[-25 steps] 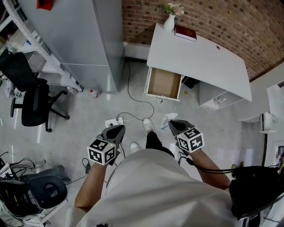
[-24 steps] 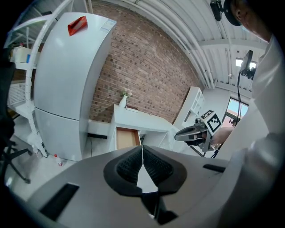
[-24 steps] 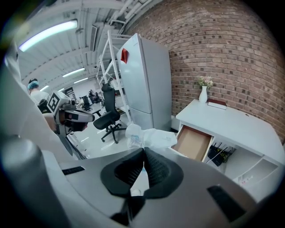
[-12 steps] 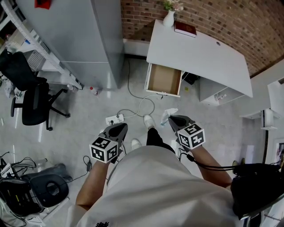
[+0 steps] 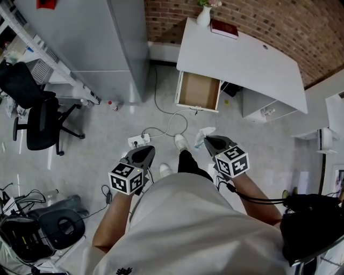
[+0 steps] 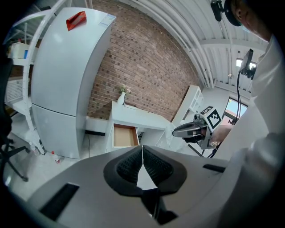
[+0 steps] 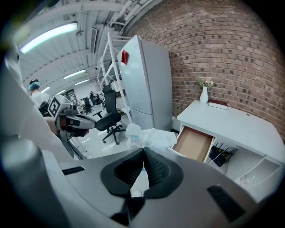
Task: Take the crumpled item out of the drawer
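The crumpled white item (image 7: 149, 136) sticks out past the tips of my right gripper (image 7: 143, 150), which is shut on it; in the head view the crumpled item (image 5: 203, 134) hangs over the floor ahead of the right gripper (image 5: 208, 140). The white desk's (image 5: 242, 59) drawer (image 5: 199, 91) stands open with a bare brown bottom, some way ahead of both grippers. My left gripper (image 5: 146, 151) is shut with nothing in it, its jaws together in the left gripper view (image 6: 142, 149).
A grey refrigerator (image 5: 102, 43) stands left of the desk. A black office chair (image 5: 37, 118) is at far left. A power strip (image 5: 138, 141) and cable lie on the floor between me and the drawer. A vase (image 5: 203, 15) and red book (image 5: 224, 28) sit on the desk.
I have stepped back a little from the desk; desk and drawer have shifted up in the head view. Both grippers stay shut, the right one still on the crumpled item.
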`<action>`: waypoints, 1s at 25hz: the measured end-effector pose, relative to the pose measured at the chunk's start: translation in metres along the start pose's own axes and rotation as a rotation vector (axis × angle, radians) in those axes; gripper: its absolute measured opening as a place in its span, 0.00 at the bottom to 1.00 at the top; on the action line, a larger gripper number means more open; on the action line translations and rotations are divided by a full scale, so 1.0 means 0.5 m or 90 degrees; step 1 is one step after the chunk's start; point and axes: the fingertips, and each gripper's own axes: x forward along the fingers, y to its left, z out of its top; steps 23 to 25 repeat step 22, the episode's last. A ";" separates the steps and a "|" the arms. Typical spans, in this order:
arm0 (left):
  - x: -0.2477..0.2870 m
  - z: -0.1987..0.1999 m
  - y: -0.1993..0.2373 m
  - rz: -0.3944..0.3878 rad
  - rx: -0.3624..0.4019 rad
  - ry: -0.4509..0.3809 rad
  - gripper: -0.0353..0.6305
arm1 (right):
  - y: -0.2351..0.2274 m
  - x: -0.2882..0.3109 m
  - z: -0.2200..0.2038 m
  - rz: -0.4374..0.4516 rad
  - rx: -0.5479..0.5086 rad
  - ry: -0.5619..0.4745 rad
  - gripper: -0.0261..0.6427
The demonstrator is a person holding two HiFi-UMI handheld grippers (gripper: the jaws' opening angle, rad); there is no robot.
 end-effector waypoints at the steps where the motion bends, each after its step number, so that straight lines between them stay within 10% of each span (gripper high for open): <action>1: 0.002 0.001 -0.001 -0.001 0.000 0.001 0.09 | -0.001 0.001 0.000 0.000 0.001 0.000 0.09; 25: 0.079 0.053 0.024 0.020 -0.018 0.013 0.09 | -0.107 0.052 0.031 0.012 0.002 0.014 0.09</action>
